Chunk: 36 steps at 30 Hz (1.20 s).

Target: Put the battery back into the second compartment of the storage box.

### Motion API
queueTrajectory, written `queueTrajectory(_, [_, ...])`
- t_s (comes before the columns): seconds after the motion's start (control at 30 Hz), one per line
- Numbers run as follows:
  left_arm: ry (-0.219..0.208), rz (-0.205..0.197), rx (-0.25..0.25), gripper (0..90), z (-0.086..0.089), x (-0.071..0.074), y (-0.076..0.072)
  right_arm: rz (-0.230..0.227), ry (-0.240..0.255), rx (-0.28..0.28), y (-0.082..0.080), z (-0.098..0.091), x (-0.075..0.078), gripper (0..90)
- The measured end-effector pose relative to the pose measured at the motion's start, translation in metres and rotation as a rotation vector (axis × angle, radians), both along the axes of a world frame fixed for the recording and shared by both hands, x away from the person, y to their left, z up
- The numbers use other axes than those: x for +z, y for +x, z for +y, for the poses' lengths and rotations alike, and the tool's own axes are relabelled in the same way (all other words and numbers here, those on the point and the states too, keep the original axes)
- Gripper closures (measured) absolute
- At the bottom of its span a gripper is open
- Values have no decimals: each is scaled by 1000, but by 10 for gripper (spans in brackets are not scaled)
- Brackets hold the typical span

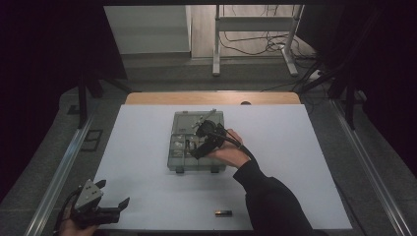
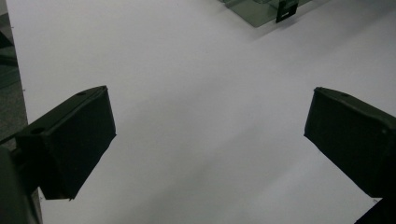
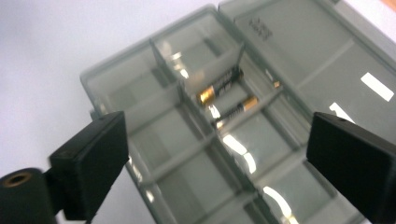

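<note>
A clear grey compartment box lies open in the middle of the white table top, its lid folded back. Two batteries lie in one of its compartments. My right gripper hovers over the box, open, with nothing between its jaws. A third battery lies loose on the table near the front edge. My left gripper rests at the front left corner, open and empty, pointing toward the box's corner.
The white sheet covers a wooden table whose far edge shows. Metal rails run along both sides. Beyond the table stands a white frame with cables on the floor.
</note>
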State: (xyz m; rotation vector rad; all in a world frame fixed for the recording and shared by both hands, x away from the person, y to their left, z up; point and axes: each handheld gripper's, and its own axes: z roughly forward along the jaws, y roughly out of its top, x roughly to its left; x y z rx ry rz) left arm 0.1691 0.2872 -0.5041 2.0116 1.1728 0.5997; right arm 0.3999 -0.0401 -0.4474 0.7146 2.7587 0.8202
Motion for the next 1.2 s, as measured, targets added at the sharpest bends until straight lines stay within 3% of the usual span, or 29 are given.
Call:
queueTrajectory(0.1, [2,1,-1,21,0,0,0,-15,-26,13,-7,-4,0,8])
queueTrajectory(0.7, [8,4,-1,22,-1,0,0,-33,29,33,-47,-46,2,0])
queueTrajectory(1.2, [12,2,-3,22,-2,0,0,12,60,7,-74,-79,-10,0])
